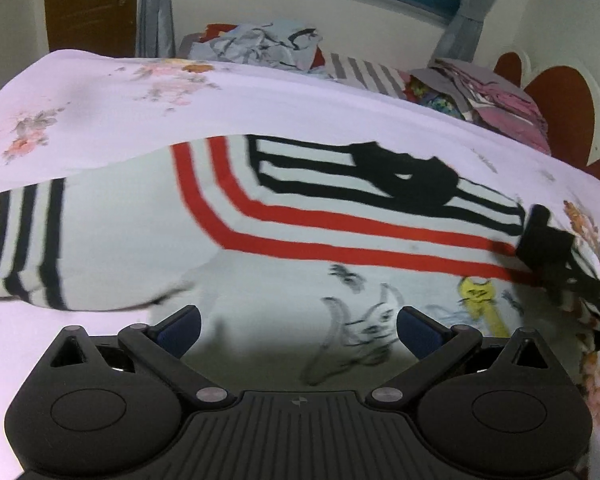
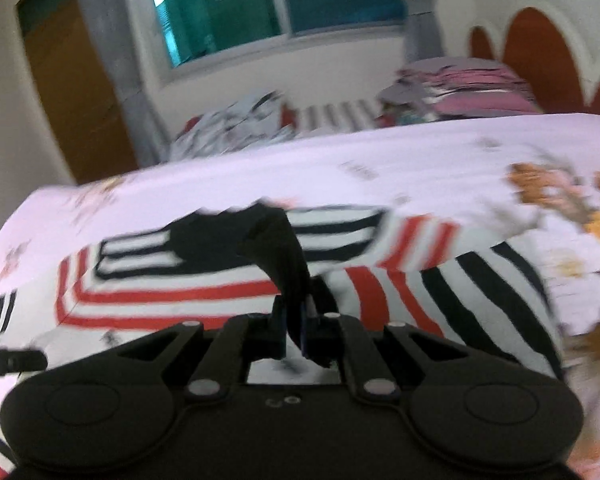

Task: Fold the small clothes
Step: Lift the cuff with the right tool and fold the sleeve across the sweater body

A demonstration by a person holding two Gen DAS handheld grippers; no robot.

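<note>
A small white shirt with red and black stripes and cartoon prints lies spread on the floral bedsheet. My left gripper is open just above the shirt's lower front, its blue pads apart and empty. My right gripper is shut on a black part of the shirt, pulling it up into a peak. The right gripper also shows in the left wrist view at the shirt's right side. The shirt fills the middle of the right wrist view, blurred.
Piles of other clothes sit at the bed's far side: a grey-patterned heap, a striped cloth and a pink and grey stack. A window, curtains and a wooden door stand behind.
</note>
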